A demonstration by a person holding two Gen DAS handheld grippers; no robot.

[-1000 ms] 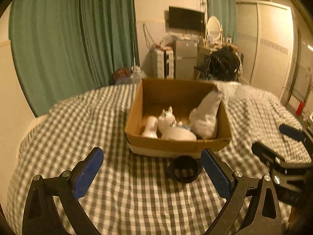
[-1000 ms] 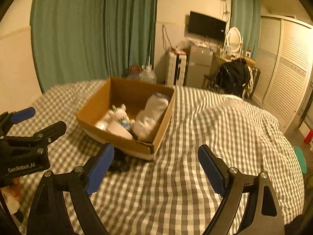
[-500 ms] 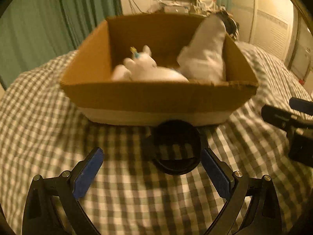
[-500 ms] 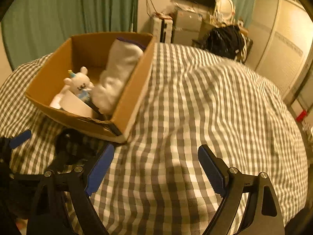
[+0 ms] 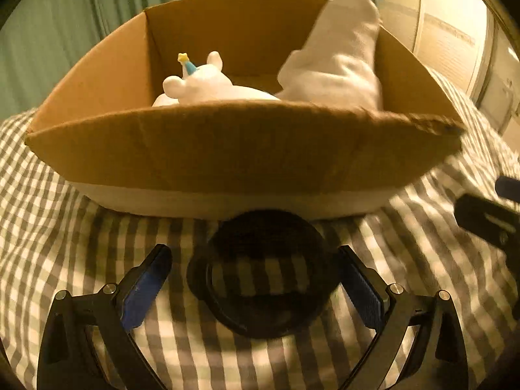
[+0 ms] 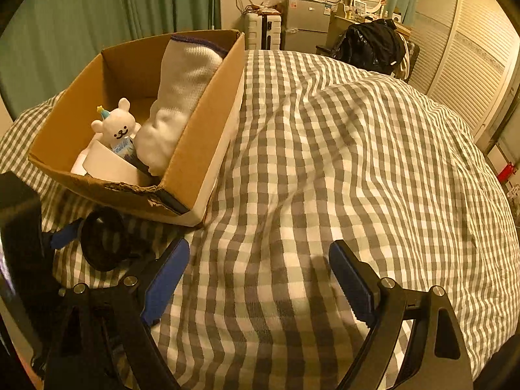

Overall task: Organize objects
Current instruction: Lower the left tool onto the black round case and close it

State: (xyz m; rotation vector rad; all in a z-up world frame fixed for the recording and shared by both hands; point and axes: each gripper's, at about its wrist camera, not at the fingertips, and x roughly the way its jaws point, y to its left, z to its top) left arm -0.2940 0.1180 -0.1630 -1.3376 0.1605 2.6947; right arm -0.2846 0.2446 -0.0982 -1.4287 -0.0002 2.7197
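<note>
A black ring-shaped object [image 5: 211, 295] lies on the checked bedspread against the front wall of a cardboard box [image 5: 227, 149]. My left gripper [image 5: 256, 281] is open, its blue pads on either side of the ring and apart from it. The box holds a white bear toy [image 5: 198, 83], a white bowl and a white sock [image 5: 338, 58]. In the right wrist view the ring [image 6: 86, 247] sits left of my open, empty right gripper [image 6: 258, 276], near the box [image 6: 198, 149] corner.
The checked bedspread [image 6: 357, 162] swells to the right of the box. Green curtains [image 6: 97, 16] hang behind. A fridge, a suitcase and a chair with black clothing [image 6: 370, 45] stand at the back; a slatted wardrobe is right.
My left gripper has moved forward and down to the black ring, which now lies between its pads. My right gripper has come closer to the box and tilted down toward the bedspread.
</note>
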